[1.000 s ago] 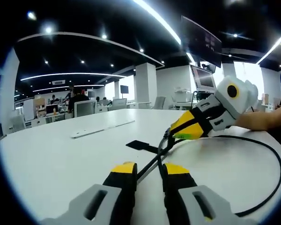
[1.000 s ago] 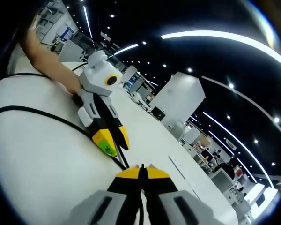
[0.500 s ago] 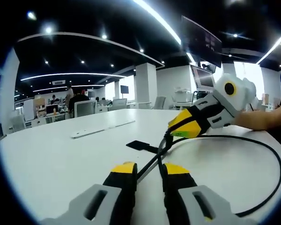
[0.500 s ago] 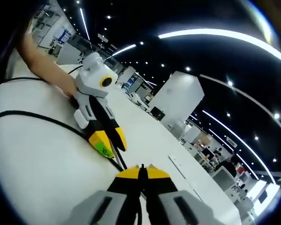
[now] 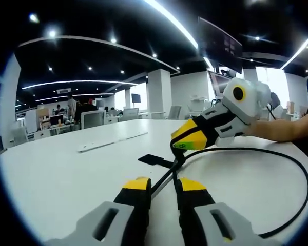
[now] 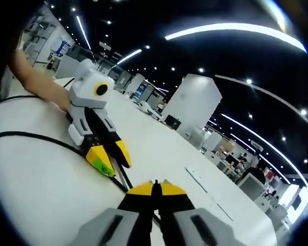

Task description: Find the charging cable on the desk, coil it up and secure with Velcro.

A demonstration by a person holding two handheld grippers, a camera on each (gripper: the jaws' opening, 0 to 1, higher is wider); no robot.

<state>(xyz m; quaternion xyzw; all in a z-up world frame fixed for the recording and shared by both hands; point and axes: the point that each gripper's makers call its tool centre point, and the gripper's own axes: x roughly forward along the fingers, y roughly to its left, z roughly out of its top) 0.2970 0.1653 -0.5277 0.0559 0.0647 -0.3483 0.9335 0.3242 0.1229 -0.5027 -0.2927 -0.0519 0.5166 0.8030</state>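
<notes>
**Cable found and gripped, coil barely begun, Velcro not yet fastened**

Left gripper view: left claw (image 5: 159, 185) at the bottom, jaws slightly apart with the black cable (image 5: 297, 174) running up between them; cannot tell whether pinched or merely straddled. Right claw (image 5: 180, 146) reaching in from the right, tips closed down on the cable just ahead of the left jaws. From there, one wide loose loop sweeping out across the white counter (image 5: 56, 174) to the right and back toward the bottom edge. Flat black strap (image 5: 155, 159), probably the Velcro, lying open on the counter just behind the pinch point.

Right gripper view: right claw (image 6: 154, 186) at the bottom, jaws together on the thin cable (image 6: 36, 139). Left claw (image 6: 109, 160) coming in from the left, tips down on the counter (image 6: 41, 189) close ahead.

Progress, as a judgement: finding done, both claws on the cable, a single slack loop laid. Left to do: more turns, tightening the bundle, wrapping the strap.

Count: one cable, one loop, one strap, two claws. Also one long white flat strip (image 5: 112, 139) farther back on the counter.
</notes>
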